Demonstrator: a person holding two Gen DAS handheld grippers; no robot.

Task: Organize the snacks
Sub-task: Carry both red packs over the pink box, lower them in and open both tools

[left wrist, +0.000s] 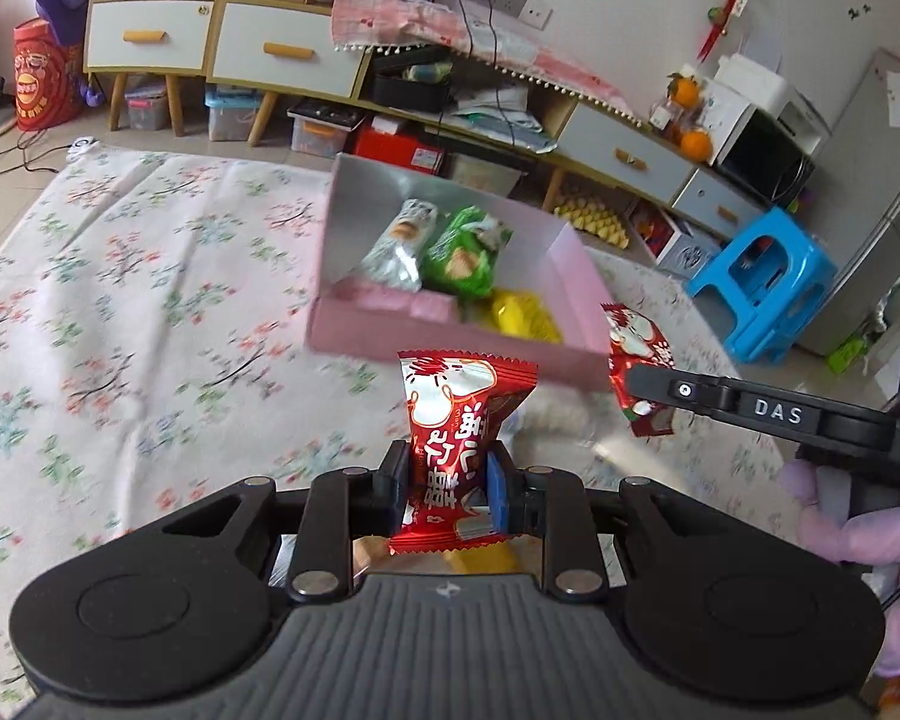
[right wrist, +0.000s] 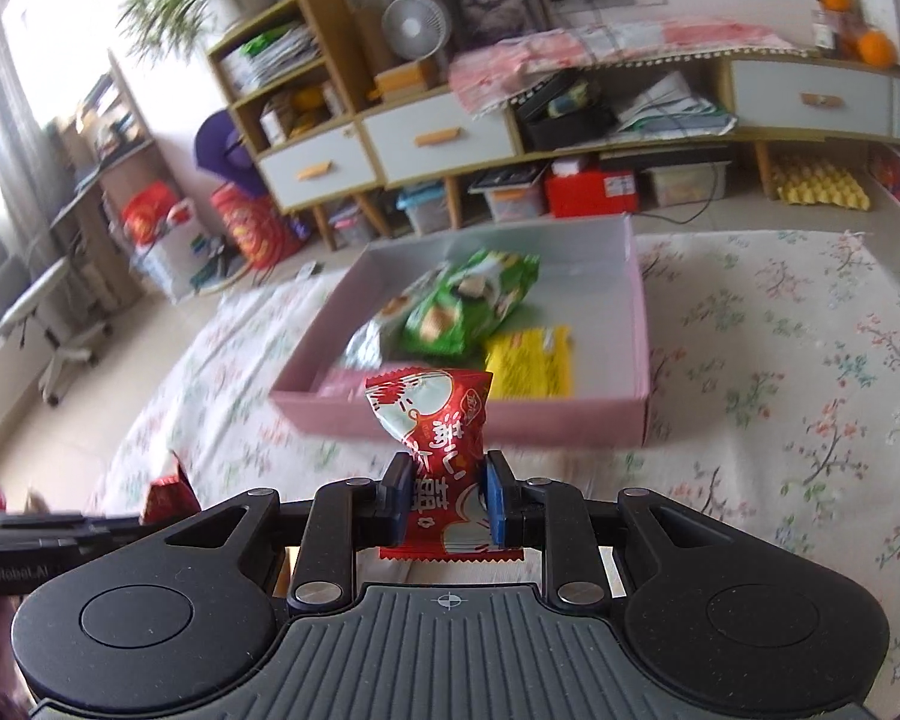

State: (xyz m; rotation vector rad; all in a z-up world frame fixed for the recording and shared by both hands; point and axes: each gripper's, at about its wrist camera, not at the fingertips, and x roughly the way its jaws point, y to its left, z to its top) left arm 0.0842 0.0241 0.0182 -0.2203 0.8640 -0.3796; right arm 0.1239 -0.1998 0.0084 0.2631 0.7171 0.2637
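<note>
Two red foil snack packets carried toward shallow pink cardboard box (right wrist: 641,324) on floral cloth: left gripper (left wrist: 447,480) clamped on one packet (left wrist: 456,420), right gripper (right wrist: 444,495) on the other (right wrist: 435,420). Risk: crinkly foil slipping, or grippers colliding over the box.

Red snack packet (left wrist: 450,444) in my left gripper (left wrist: 449,483): upright, pinched at its lower half.
Second red snack packet (right wrist: 438,456) in my right gripper (right wrist: 444,495): upright, likewise pinched.
Pink box (right wrist: 642,324): open, on the floral cloth (right wrist: 780,360).
Inside the box: green packet (right wrist: 468,306), silver packet (right wrist: 369,342), yellow packet (right wrist: 531,363) at the near wall.
</note>
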